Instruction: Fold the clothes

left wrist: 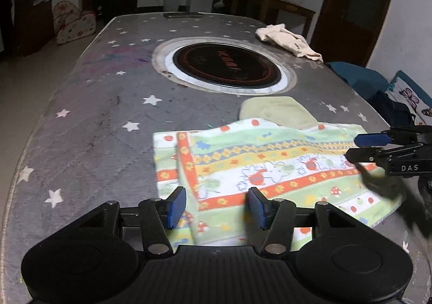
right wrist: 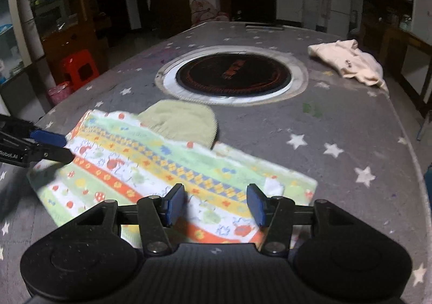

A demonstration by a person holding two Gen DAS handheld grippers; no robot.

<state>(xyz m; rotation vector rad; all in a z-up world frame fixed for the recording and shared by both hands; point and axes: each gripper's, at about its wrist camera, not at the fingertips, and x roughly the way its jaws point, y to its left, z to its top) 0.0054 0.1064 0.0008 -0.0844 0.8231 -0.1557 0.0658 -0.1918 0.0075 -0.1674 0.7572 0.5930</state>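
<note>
1. Patterned cloth (left wrist: pixel 270 166) – lies spread on the counter (left wrist: pixel 89 125), on the near side of the round hob (left wrist: pixel 226 64) set into the counter's middle. Its left edge is doubled over in a narrow flap; the rest lies flat with slight ripples. That fits either a fold under way or a cloth laid out for one – the views do not settle which.
2. Left tongs (left wrist: pixel 217 208) – open, jaws wide apart, nothing between them; poised over the near-left part of the patterned cloth, beside the flap. Judgement: placed to take that edge or the near hem.
3. Right tongs (right wrist: pixel 217 208) – open and empty, over the near-right part of the patterned cloth. In the left wrist view they enter from the right, low over the cloth's right end. Judgement: the two sets stand at opposite ends so the cloth can be handled evenly.
4. Pale green item (right wrist: pixel 183 121) – lies between the patterned cloth and the hob, its near edge tucked under the cloth's far edge. A fold carried toward the hob would land on it.
5. Cream garment (right wrist: pixel 351 62) – crumpled to the right of the hob, well apart from the patterned cloth; no obstruction.
6. A flat dark object (left wrist: pixel 183 14) beyond the hob at the counter's far edge; too small to identify.
</note>
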